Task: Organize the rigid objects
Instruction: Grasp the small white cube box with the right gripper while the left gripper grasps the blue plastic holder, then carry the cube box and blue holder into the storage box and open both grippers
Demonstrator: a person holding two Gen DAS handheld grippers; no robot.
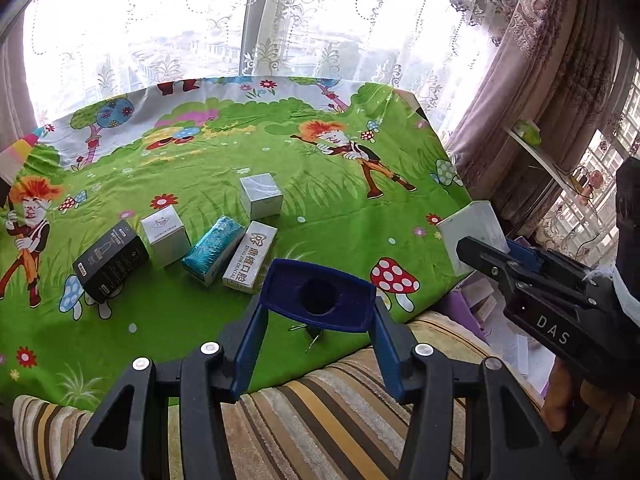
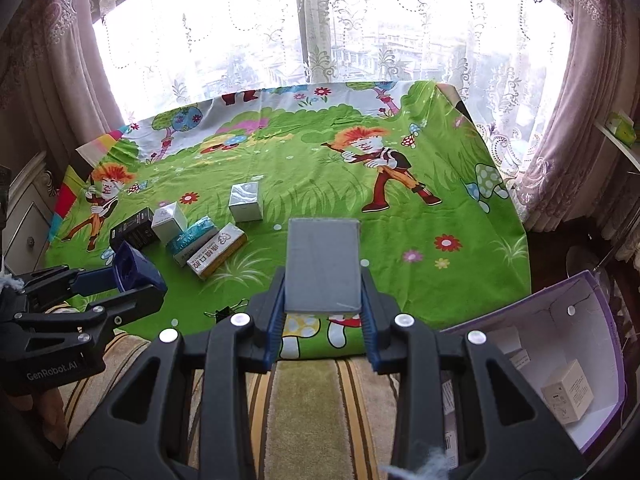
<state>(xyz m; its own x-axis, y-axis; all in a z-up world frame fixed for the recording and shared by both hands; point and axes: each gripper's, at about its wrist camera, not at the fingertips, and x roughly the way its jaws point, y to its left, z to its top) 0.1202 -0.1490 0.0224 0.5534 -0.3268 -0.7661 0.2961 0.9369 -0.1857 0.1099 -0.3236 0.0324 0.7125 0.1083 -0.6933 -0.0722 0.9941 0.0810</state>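
Note:
My left gripper (image 1: 318,340) is shut on a dark blue box (image 1: 318,294) with a round hole, held above the table's near edge; it also shows in the right wrist view (image 2: 134,270). My right gripper (image 2: 322,320) is shut on a grey flat box (image 2: 322,264), seen white in the left wrist view (image 1: 472,234). On the green cartoon cloth (image 1: 280,160) lie a black box (image 1: 110,260), a white cube box (image 1: 165,234), a teal box (image 1: 214,248), a long white-and-gold box (image 1: 250,256) and a silver box (image 1: 261,195).
A purple open box (image 2: 560,360) with a small carton (image 2: 568,390) inside stands at the right, off the table. A black binder clip (image 2: 224,314) lies near the cloth's front edge. A striped cushion (image 2: 304,408) lies below. Curtains and a window are behind.

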